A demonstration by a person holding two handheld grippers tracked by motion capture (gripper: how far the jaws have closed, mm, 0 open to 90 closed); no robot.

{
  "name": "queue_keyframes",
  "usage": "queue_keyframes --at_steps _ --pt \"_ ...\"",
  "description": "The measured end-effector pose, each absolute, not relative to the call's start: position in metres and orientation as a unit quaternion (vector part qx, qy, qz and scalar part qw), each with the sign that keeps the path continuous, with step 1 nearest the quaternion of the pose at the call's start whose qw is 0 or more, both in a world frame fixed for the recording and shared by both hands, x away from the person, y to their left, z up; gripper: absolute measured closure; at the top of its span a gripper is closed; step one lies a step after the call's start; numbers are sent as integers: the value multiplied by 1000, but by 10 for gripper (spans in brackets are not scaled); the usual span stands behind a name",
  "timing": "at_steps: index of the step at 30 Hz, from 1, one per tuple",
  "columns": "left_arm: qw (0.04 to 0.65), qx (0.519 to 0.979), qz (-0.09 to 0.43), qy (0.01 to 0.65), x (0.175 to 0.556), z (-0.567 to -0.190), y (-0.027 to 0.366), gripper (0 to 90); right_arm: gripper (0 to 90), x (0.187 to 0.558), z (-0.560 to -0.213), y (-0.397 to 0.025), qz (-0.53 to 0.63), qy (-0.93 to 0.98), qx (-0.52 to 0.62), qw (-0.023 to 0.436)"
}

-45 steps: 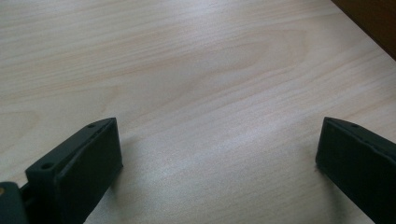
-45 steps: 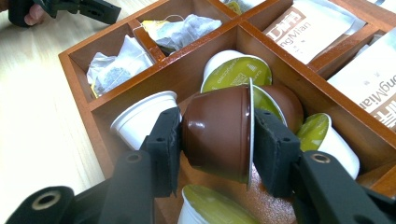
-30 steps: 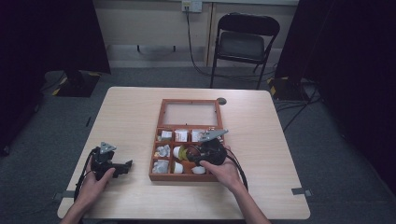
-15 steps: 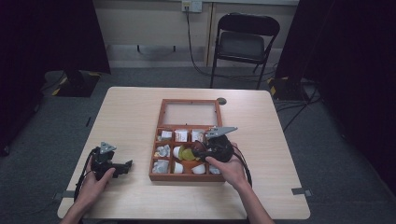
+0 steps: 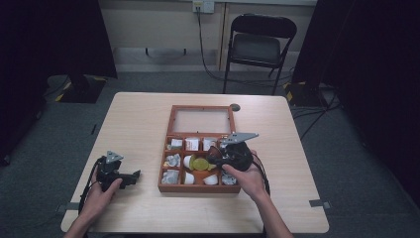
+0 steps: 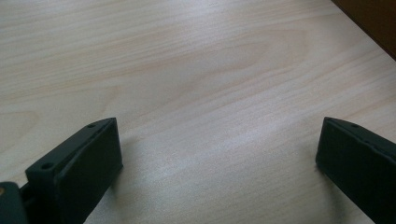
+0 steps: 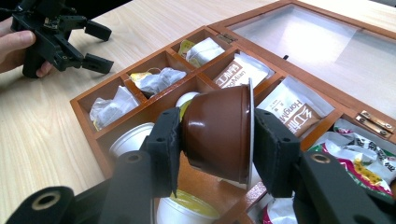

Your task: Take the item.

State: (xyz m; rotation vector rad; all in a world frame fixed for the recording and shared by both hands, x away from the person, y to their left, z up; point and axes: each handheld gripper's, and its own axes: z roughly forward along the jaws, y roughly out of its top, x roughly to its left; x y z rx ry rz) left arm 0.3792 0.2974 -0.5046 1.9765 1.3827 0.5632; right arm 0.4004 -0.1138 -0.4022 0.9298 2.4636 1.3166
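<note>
Your right tool (image 7: 215, 140) grips a brown coffee capsule (image 7: 217, 135) lifted just above the wooden compartment box (image 5: 167, 163), placement still pending, while your left tool (image 5: 124, 177) rests agape, empty, on the desk (image 6: 196, 70).

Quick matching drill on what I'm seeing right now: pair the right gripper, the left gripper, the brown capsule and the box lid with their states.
Things:
1. right gripper
2. left gripper
3. brown capsule
4. box lid

States:
A. lying open and flat on the table, behind the compartments
B. fingers wide apart over bare tabletop, holding nothing
C. clamped sideways between two black fingers, above the wooden box
D. shut on a capsule over the compartments

Pairs: 1-D, 2-B, 3-C, 4-A
</note>
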Motion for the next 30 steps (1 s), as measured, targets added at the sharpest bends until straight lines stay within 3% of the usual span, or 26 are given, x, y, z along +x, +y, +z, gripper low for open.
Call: queue_keyframes --at_steps 30 --pt "326 756 215 525 379 -505 298 0 552 404 -380 -156 473 800 344 132"
